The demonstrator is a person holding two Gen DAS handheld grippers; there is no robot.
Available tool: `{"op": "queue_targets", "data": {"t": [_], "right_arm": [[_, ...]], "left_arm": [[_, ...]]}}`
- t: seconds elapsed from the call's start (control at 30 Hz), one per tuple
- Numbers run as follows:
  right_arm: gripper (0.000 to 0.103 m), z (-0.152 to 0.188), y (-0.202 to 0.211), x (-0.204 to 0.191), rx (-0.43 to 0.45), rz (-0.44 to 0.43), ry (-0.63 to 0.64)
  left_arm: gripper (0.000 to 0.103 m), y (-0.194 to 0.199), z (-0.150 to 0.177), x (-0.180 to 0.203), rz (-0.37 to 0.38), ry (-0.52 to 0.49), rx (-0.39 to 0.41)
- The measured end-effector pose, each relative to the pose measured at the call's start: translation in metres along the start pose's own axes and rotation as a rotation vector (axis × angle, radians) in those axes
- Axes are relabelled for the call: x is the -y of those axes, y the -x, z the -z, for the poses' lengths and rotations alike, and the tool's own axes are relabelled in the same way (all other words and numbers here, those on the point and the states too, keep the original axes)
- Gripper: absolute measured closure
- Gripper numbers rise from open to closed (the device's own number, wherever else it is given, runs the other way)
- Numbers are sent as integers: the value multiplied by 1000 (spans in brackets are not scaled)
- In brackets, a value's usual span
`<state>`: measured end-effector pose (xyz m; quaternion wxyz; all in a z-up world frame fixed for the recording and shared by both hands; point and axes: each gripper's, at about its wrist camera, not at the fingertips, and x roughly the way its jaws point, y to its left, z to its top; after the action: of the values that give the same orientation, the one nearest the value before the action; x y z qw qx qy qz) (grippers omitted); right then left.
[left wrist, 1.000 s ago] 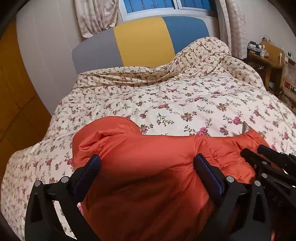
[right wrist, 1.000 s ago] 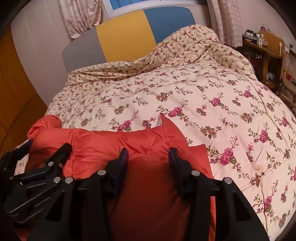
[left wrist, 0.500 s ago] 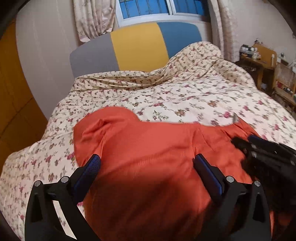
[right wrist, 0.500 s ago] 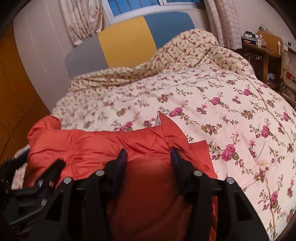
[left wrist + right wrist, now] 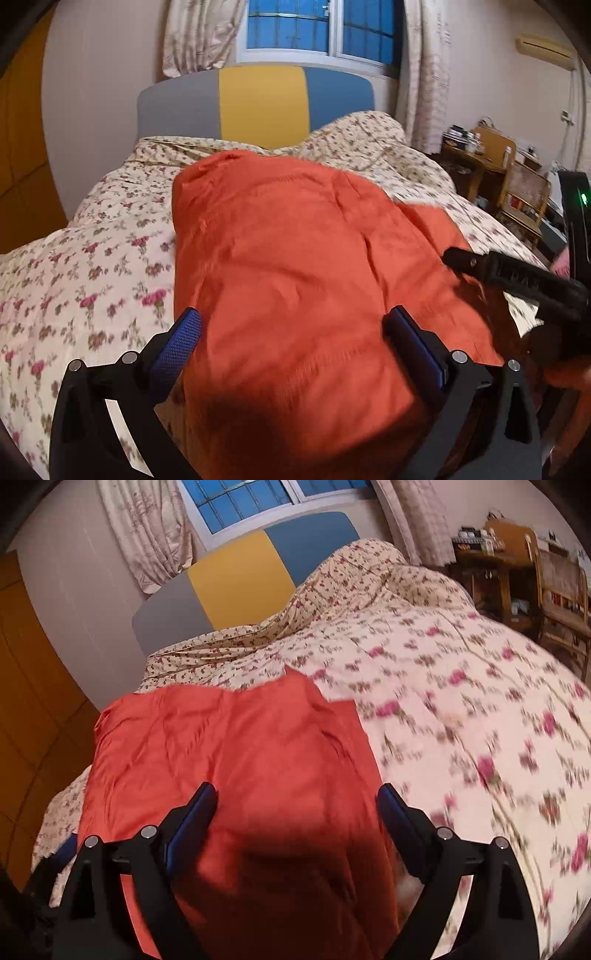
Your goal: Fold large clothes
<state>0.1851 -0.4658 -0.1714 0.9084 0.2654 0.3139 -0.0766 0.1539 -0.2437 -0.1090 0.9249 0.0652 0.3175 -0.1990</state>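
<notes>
An orange garment lies spread on the floral bedspread, reaching toward the headboard. My left gripper is open, its blue-padded fingers wide apart over the near part of the garment. My right gripper is open too, above the garment near its right edge. The right gripper also shows as a black arm at the right of the left wrist view. Neither gripper holds cloth.
A grey, yellow and blue headboard stands under a window with curtains. The quilt is bunched at the far right. A wooden desk and chair stand right of the bed. A wooden wardrobe is on the left.
The right gripper has opened from narrow to wide. Both grippers rose and tilted up. The garment now lies flatter and stretches farther up the bed.
</notes>
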Motion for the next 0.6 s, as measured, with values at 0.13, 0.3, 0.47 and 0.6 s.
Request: {"op": "queue_targets", "data": {"t": [0.13,0.3,0.47,0.6], "right_arm": [[11,7,8,10,-70,-14,-3],[5,5,-7,28,-207,-104,-60],[4,1,-25,42,-303,-204,-141],[8,-1,-29,36,-327,-246,-100]], "left_arm": [[3,16,2,-15,92,22,-33],[3,17,1,-50,91,111,-45],[3,-10,4,-82,245,271,-158],[3,-27,14,-95,381,390,-218]]}}
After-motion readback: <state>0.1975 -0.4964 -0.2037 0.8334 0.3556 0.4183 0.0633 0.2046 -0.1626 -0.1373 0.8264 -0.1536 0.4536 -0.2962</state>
